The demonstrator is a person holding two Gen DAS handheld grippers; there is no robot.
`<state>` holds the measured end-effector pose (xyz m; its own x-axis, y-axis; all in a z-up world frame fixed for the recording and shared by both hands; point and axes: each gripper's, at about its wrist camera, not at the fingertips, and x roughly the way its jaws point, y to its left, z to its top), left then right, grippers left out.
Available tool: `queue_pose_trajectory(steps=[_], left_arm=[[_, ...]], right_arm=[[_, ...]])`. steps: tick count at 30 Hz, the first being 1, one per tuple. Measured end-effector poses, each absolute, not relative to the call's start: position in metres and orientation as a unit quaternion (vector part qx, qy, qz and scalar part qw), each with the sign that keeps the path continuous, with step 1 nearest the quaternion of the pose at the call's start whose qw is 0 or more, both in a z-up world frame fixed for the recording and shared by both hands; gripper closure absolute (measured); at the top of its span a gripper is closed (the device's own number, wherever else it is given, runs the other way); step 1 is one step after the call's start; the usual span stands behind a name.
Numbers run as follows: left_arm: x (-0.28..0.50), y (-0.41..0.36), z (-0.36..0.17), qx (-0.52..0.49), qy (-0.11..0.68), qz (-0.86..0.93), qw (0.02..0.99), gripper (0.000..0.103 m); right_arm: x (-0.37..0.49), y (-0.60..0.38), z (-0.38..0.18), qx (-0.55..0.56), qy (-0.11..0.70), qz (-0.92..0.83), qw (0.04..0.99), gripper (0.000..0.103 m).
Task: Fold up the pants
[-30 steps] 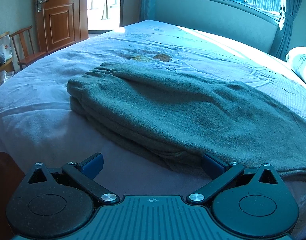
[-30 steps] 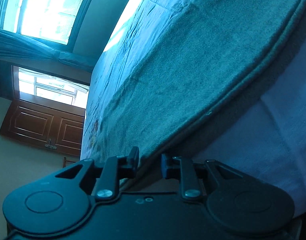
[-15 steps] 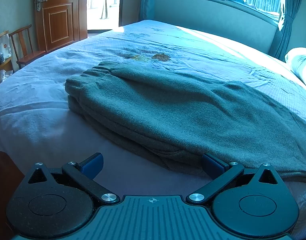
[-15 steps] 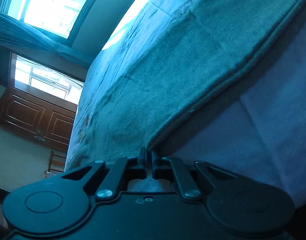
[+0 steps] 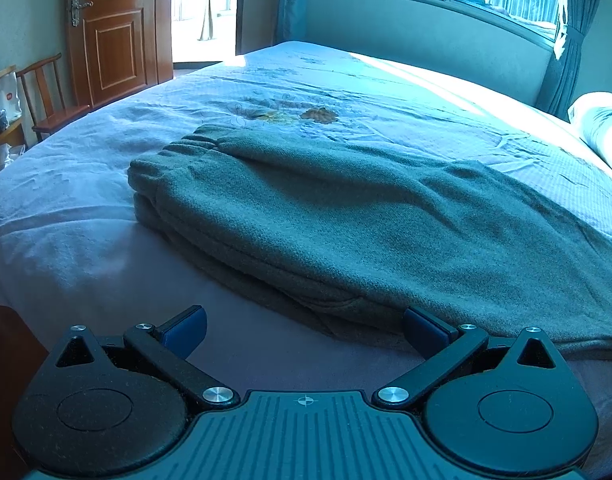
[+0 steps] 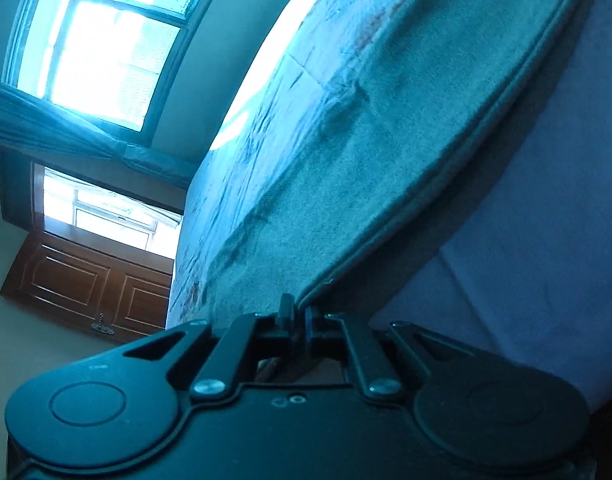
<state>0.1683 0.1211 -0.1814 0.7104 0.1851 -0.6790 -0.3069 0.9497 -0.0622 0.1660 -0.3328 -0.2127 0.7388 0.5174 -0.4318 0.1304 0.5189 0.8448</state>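
Observation:
Grey-green fleece pants point(image 5: 346, 216) lie on the bed, folded lengthwise, the elastic waistband point(image 5: 174, 156) at the left and the legs running off to the right. My left gripper point(image 5: 304, 328) hangs open just in front of the near edge of the pants, with its right blue pad point(image 5: 424, 326) close to the cloth. In the right wrist view the picture is rolled to the side; my right gripper point(image 6: 300, 316) is shut on the seamed edge of the pants point(image 6: 386, 152), and the cloth rises from the sheet at the fingers.
The bed point(image 5: 66, 216) has a pale sheet with an embroidered flower patch point(image 5: 290, 114). A pillow point(image 5: 602, 124) lies at the far right. A wooden door point(image 5: 114, 28) and a chair point(image 5: 46, 92) stand at the left, windows and curtains behind.
My right gripper went from partly open around the pants' edge to shut on it, then pulled the edge slightly up and along. The left gripper stayed still and open.

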Motion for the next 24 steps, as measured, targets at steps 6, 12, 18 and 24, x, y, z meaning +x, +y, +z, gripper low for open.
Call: queue_pose_trajectory(steps=[6, 12, 18, 24], left_arm=[[0.17, 0.118, -0.181, -0.078, 0.358, 0.135, 0.921, 0.0], [0.161, 0.122, -0.171, -0.087, 0.313, 0.142, 0.935, 0.0], [0.182, 0.132, -0.166, -0.085, 0.323, 0.145, 0.931, 0.0], [0.194, 0.196, -0.155, -0.089, 0.317, 0.255, 0.909, 0.0]], right_arm=[[0.174, -0.339, -0.243, 0.486, 0.382, 0.093, 0.781, 0.103], [0.154, -0.37, -0.2, 0.445, 0.325, 0.06, 0.832, 0.096], [0.154, -0.419, -0.216, 0.492, 0.348, 0.004, 0.798, 0.091], [0.196, -0.362, -0.155, 0.353, 0.31, 0.16, 0.868, 0.084]])
